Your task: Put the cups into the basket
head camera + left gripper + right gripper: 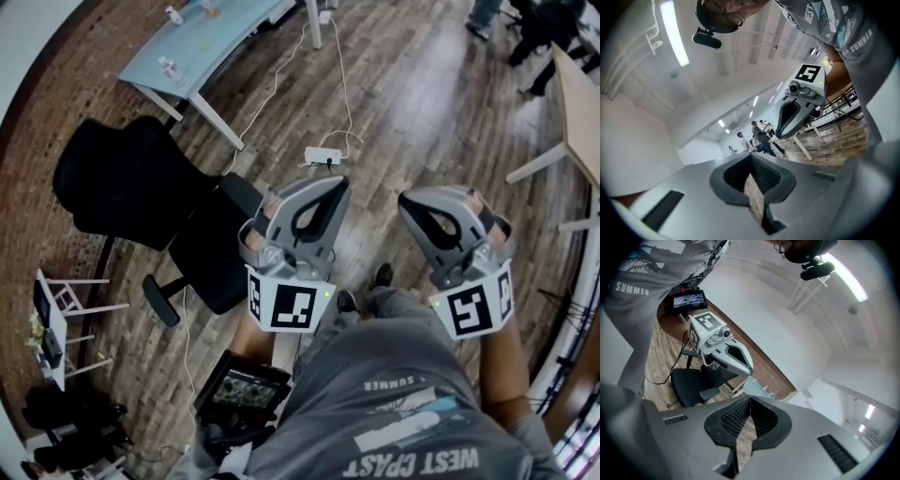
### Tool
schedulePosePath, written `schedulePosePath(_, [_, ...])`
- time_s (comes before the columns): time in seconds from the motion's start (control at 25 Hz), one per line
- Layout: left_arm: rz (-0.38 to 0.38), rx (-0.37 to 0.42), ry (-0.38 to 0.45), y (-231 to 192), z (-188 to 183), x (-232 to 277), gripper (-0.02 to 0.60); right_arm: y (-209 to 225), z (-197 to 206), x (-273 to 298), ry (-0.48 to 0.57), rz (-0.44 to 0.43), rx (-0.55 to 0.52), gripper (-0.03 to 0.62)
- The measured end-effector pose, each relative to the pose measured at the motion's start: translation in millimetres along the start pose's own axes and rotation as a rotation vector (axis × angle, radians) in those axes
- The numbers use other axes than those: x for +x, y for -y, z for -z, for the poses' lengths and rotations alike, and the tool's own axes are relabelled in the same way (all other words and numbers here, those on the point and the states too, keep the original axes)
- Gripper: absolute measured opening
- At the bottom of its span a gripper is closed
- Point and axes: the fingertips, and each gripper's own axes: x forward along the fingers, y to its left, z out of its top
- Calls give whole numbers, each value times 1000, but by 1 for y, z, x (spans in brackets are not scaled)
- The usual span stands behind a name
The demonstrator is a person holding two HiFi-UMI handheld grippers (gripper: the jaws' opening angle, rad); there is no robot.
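No cup or basket shows in any view. In the head view my left gripper [334, 185] and right gripper [406, 201] are held side by side in front of the person's grey shirt, over the wooden floor. Both are shut with nothing between the jaws. In the left gripper view the ribbed pads [761, 174] meet at the tip, and the right gripper [797, 110] hangs beyond them. The right gripper view shows its own pads [732, 418] pressed together, with the left gripper [724, 352] in the background.
A black office chair [141, 187] stands at the left, with a light-blue table [206, 37] behind it. A white power strip [323, 156] and cables lie on the floor. A wooden table [581, 103] is at the right, with people [534, 28] beyond it. A screen device [242, 389] sits low on the left.
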Motion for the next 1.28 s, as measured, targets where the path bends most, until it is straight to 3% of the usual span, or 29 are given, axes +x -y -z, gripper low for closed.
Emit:
schedulePosePath(0.76, [-88, 82, -170, -32, 23, 88, -2, 73, 68, 38, 141, -72, 14, 14])
schedulePosePath(1.28, [-67, 82, -158, -87, 68, 108, -2, 98, 73, 101, 117, -60, 51, 14])
